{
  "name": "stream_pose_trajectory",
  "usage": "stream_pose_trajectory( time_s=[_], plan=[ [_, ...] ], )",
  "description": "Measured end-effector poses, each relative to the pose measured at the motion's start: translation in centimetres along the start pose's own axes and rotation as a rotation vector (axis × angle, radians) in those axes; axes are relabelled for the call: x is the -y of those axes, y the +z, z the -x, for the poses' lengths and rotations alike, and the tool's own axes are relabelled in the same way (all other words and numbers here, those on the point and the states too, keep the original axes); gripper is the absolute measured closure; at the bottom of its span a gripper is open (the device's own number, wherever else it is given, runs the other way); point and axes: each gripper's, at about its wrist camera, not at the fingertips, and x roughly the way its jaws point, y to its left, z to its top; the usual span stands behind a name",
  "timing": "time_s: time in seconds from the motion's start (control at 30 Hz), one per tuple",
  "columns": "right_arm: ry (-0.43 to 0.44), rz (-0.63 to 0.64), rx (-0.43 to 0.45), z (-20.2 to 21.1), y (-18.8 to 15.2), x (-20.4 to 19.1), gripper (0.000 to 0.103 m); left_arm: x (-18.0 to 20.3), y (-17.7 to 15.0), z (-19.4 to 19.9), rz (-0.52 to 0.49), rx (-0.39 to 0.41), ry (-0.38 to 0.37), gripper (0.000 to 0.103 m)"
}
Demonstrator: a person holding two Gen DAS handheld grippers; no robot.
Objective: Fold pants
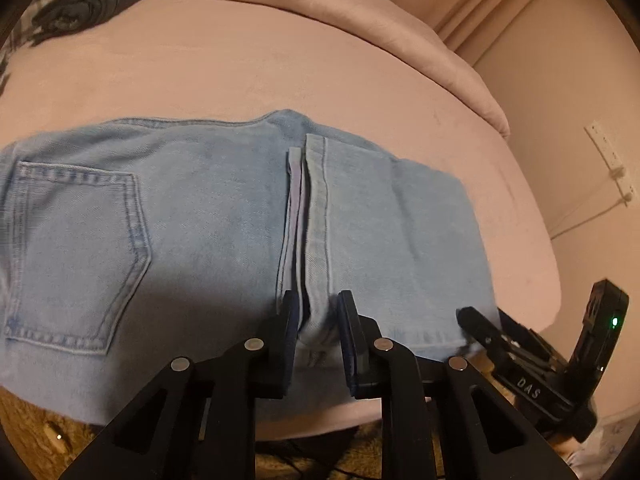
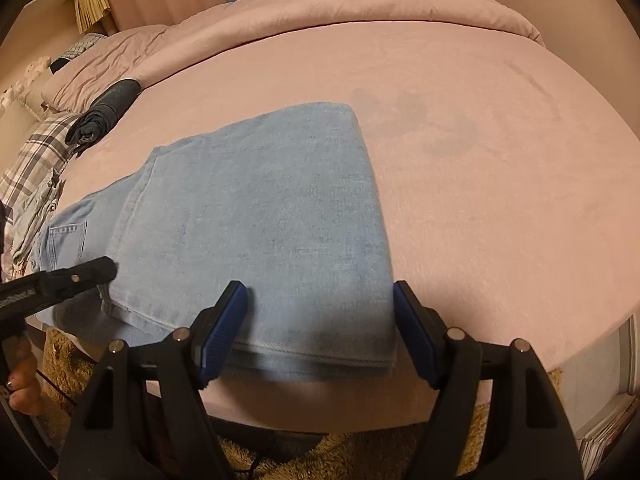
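Light blue jeans (image 1: 200, 216) lie flat on a pink bed (image 1: 280, 60), back pocket (image 1: 76, 256) at the left, the legs folded back over the seat. My left gripper (image 1: 318, 320) straddles the leg hems (image 1: 316, 240) at the near edge, jaws narrowly apart with denim between them. My right gripper (image 2: 320, 332) is wide open over the folded end of the jeans (image 2: 260, 216), its fingers (image 2: 224, 324) on either side of the near edge. The right gripper also shows in the left wrist view (image 1: 520, 356). The left gripper's tip shows in the right wrist view (image 2: 92, 270).
A dark rolled garment (image 2: 108, 112) and plaid cloth (image 2: 36, 148) lie at the bed's left. A bunched pink duvet (image 2: 360, 4) runs along the back. A shaggy tan rug (image 2: 340, 456) lies below the bed edge. A wall with an outlet (image 1: 608, 160) stands to the right.
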Motion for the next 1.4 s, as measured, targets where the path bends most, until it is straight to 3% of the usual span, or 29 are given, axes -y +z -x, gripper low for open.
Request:
stream_pose_trajectory(
  time_s=[0.1, 0.27, 0.5, 0.6, 1.0, 1.07, 1.2, 1.27, 1.4],
  plan=[
    [-0.007, 0.001, 0.000, 0.0, -0.1, -0.1, 0.029, 0.0, -0.4, -1.1, -0.014, -0.014, 0.026, 0.083],
    [-0.015, 0.009, 0.004, -0.1, -0.3, -0.4, 0.030, -0.2, -0.5, -1.2, 0.002, -0.010, 0.006, 0.083],
    [-0.077, 0.022, 0.072, 1.8, -0.3, 0.2, 0.074, -0.3, -1.0, -0.8, -0.013, -0.008, 0.029, 0.083],
    [-0.061, 0.018, 0.063, 1.7, -0.5, 0.7, 0.075, 0.2, -1.2, -1.0, -0.019, 0.003, 0.043, 0.083],
    [-0.100, 0.029, 0.034, 0.5, -1.2, 0.6, 0.070, 0.2, -1.7, -0.9, -0.010, 0.000, 0.035, 0.083],
    [-0.116, 0.015, 0.028, 0.8, -1.0, 0.6, 0.064, -0.2, -1.5, -0.5, 0.005, 0.004, 0.028, 0.083],
    [-0.157, 0.024, 0.053, 2.1, -0.2, 0.0, 0.036, -1.1, -1.4, 1.0, 0.046, 0.037, -0.020, 0.083],
    [-0.151, 0.031, 0.079, 2.7, 0.4, -0.7, 0.032, -1.4, -1.4, 1.8, 0.052, 0.051, -0.026, 0.078],
    [-0.078, 0.046, 0.107, 2.9, 2.5, -3.0, 0.025, -2.4, -1.4, 3.9, 0.064, 0.119, -0.001, 0.055]
  ],
)
